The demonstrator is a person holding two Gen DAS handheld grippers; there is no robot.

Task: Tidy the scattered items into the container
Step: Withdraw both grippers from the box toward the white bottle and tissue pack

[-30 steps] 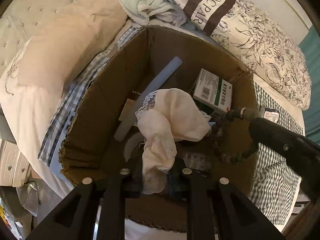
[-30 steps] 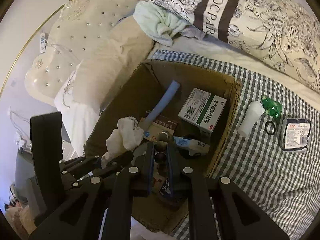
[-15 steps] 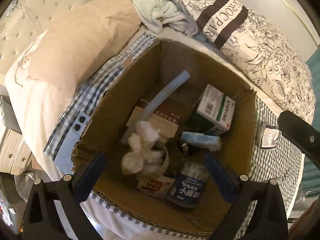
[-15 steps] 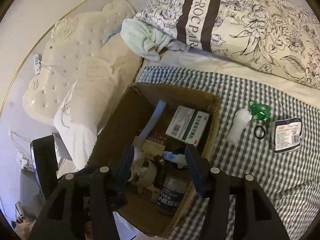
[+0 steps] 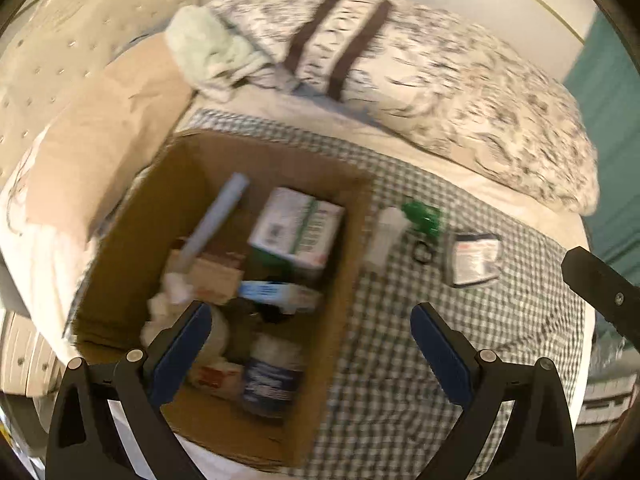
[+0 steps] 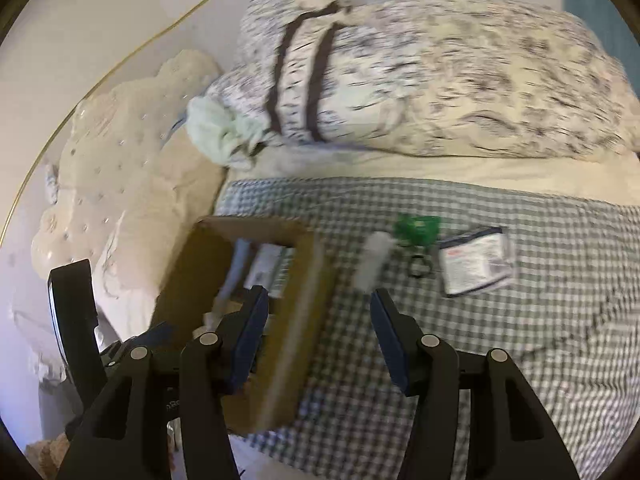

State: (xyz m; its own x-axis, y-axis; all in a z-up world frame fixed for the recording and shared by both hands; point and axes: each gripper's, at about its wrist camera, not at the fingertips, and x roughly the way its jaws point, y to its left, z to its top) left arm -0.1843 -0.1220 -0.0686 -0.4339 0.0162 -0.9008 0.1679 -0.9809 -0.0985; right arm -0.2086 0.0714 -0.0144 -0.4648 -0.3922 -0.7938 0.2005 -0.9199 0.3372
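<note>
Four items lying outside cardboard box (image 5: 352, 248): white bottle (image 6: 374, 262), green packet (image 6: 416, 230), black ring (image 6: 419, 269), sachet (image 6: 476, 260); left tool (image 5: 310, 354), right tool (image 6: 318, 338) gaping wide, gripping nothing.

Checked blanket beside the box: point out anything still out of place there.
Four items lie loose on the checked blanket, outside the cardboard box: a white bottle on its side, a green packet, a small black ring and a white pouch. Blur hides finer detail.
</note>
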